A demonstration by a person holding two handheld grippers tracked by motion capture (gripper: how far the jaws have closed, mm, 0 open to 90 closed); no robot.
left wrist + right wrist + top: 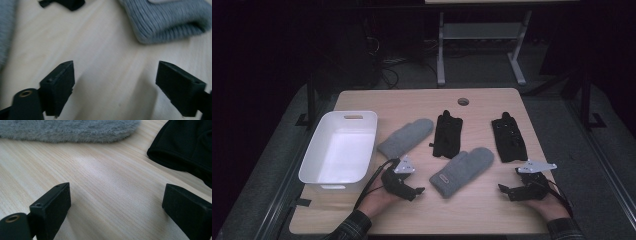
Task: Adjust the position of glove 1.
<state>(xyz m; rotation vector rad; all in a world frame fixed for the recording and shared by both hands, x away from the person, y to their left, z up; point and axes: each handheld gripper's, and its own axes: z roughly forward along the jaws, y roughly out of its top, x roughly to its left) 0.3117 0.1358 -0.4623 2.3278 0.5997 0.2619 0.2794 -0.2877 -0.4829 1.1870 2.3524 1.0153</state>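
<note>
Two grey mittens lie on the wooden table [422, 102]: one [406, 137] beside the bin, the other [462, 170] near the middle front. Two black gloves lie farther back, one [448, 132] in the centre and one [509, 136] to the right. My left gripper [416, 191] rests low at the front, open, jaws pointing at the near mitten's cuff [165, 21]; bare wood lies between them. My right gripper [507, 191] is open too, low over bare wood, with the mitten's fuzzy edge [72, 130] ahead and the right black glove [185, 145] to its right.
A white plastic bin [340, 150] stands empty at the table's left side. A round cable hole [463, 101] sits near the far edge. Beyond the table stand a metal frame [482, 45] and cables on a dark floor.
</note>
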